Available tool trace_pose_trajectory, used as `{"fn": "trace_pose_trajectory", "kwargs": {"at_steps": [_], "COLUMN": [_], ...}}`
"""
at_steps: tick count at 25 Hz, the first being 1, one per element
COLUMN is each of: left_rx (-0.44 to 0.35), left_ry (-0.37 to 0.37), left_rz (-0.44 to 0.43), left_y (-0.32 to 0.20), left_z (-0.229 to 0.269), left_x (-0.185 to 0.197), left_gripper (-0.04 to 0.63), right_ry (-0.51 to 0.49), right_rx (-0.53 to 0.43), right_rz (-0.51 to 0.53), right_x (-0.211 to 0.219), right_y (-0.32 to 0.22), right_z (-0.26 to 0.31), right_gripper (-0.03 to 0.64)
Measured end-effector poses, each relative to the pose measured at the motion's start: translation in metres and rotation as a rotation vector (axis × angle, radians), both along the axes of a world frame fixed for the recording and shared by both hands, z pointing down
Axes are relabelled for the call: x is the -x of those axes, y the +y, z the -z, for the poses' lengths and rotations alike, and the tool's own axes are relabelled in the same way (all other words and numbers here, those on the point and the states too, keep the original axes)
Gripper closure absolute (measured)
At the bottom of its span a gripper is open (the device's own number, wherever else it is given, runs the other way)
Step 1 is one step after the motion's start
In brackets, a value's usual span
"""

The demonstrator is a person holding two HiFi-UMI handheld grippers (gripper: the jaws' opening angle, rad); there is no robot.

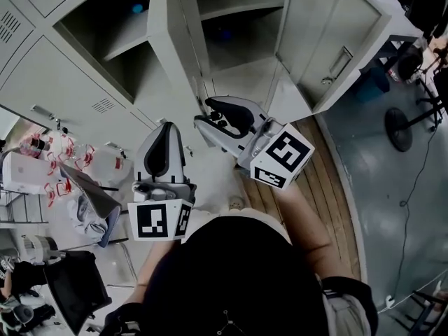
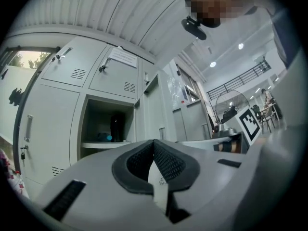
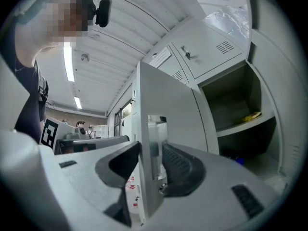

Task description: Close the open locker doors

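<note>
Middle door [image 1: 179,37]: stood swung out edge-on toward the person, between the left open compartment [image 1: 105,44] and the right open compartment [image 1: 238,30]; not yet closed.
Right door [image 1: 343,47]: hung wide open at the far right of the locker bank, well apart from both grippers.
Handle [image 3: 154,141]: sat on the near edge of the middle door, right between the right gripper's jaws.
Right gripper [image 3: 150,149]: released, with its jaws spread wide and straddling the middle door's free edge; the pads did not look pressed onto it.
Left gripper [image 2: 154,146]: clenched on nothing, held just left of the right gripper and pointing at the left open compartment; it touched no door.
Step in hand: closing the middle door, by my reading, with the right gripper placed at its edge but not clamped.
Next move: probably a sideways push with one jaw flat against the door face, swinging the door round over its compartment until it seated. I could not tell for certain which compartment it covered.
After that: the right door remained, and it would need a reach to the far right.
</note>
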State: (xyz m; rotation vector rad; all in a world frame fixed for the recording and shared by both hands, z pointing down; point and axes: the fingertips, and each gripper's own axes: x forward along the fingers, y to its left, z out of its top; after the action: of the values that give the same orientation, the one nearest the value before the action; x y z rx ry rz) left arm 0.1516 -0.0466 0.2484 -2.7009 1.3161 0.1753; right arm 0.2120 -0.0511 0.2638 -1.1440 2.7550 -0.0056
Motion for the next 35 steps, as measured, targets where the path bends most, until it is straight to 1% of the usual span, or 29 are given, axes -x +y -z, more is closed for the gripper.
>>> {"fn": "trace_pose_trajectory", "kwargs": {"at_steps": [6,14,16,25,31,35], "left_rx": [0.008,0.018,0.022,0.019,0.042,0.032], "left_ry": [0.002,0.010,0.014,0.040,0.057,0.046], "left_rz": [0.043,0.082,0.089,0.104,0.104,0.103], "left_y": [-0.004,-0.012,-0.017,-0.042,-0.064,-0.079], "left_z": [-0.001,-0.002,-0.003,-0.003,-0.006,-0.007], "left_x": [0.014,0.037,0.044,0.074,0.099,0.114], "left_gripper": [0.592,0.592,0.592,0.592,0.592,0.592], "right_ry": [-0.006,0.019,0.027,0.062,0.079,0.080], "right_rx": [0.005,-0.001,-0.003,-0.013,-0.013,-0.013], "right_rz": [0.053,0.069,0.072,0.026,-0.024,-0.047], "right_x": [0.019,0.050,0.059,0.094,0.118,0.133], "right_y": [-0.006,-0.017,-0.021,-0.041,-0.059,-0.072], "right_z": [0.000,0.001,0.001,0.001,0.001,0.002], "right_gripper": [0.478,0.480,0.494,0.503,0.506,0.508]}}
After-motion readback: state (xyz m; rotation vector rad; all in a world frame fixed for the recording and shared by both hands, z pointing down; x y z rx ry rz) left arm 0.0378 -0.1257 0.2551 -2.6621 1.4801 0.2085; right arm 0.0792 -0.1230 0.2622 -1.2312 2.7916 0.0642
